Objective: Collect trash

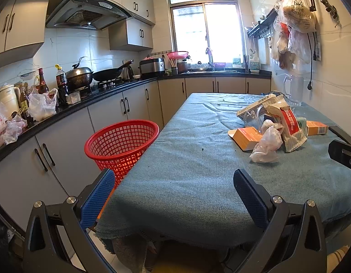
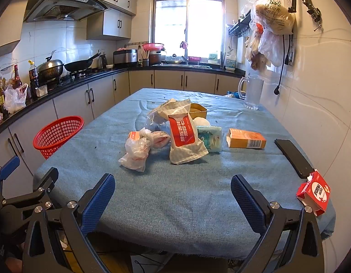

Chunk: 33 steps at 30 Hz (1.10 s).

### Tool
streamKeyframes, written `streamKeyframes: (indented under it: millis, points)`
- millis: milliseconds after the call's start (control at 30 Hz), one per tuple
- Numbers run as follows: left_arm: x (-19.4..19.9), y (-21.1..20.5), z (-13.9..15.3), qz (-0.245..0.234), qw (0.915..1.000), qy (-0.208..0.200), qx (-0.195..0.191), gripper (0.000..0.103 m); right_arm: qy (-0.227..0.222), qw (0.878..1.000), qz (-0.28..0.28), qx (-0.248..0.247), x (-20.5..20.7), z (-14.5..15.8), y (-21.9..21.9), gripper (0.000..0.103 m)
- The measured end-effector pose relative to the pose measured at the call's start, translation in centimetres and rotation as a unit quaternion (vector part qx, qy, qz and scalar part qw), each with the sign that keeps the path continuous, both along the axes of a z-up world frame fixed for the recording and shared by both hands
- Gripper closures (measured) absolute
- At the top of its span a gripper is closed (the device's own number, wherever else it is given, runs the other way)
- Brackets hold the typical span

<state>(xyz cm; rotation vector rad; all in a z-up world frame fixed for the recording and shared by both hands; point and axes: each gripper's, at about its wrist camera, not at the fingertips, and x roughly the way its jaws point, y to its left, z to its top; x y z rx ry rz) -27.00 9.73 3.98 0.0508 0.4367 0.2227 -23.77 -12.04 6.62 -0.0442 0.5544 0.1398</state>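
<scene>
A heap of trash lies mid-table: a crumpled plastic bag, a white-and-red packet, an orange carton, a second orange box, a tissue pack and a clear plastic tub. A red carton sits at the table's near right corner. A red mesh basket stands left of the table. My left gripper hovers open over the near table edge, empty. My right gripper is open too, short of the heap.
A black phone lies by the right edge and a glass jug stands at the far right. The table is covered in blue cloth. A cluttered counter runs along the left. Bags hang on the right wall.
</scene>
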Motion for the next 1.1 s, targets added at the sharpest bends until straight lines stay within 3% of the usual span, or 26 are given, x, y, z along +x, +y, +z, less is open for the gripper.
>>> streamKeyframes:
  millis: [533, 733, 933, 1100]
  points:
    - [0.4, -0.3, -0.1, -0.01, 0.9999, 0.008, 0.003, 0.0, 0.01, 1.0, 0.002, -0.001, 0.3, -0.5, -0.1, 0.0]
    - [2.3, 0.0, 0.6, -0.04, 0.9986, 0.033, -0.012, 0.0, 0.025, 1.0, 0.001, 0.018, 1.3, -0.8, -2.0, 0.0]
    - [6.7, 0.3, 1.3, -0.108, 0.9885, 0.09, -0.057, 0.0, 0.049, 0.996, 0.008, 0.07, 3.0, -0.7, -5.2, 0.0]
    - [9.7, -1.2, 1.6, -0.173, 0.9727, 0.13, -0.085, 0.003, 0.068, 0.991, 0.019, 0.114, 4.4, -0.7, -7.1, 0.003]
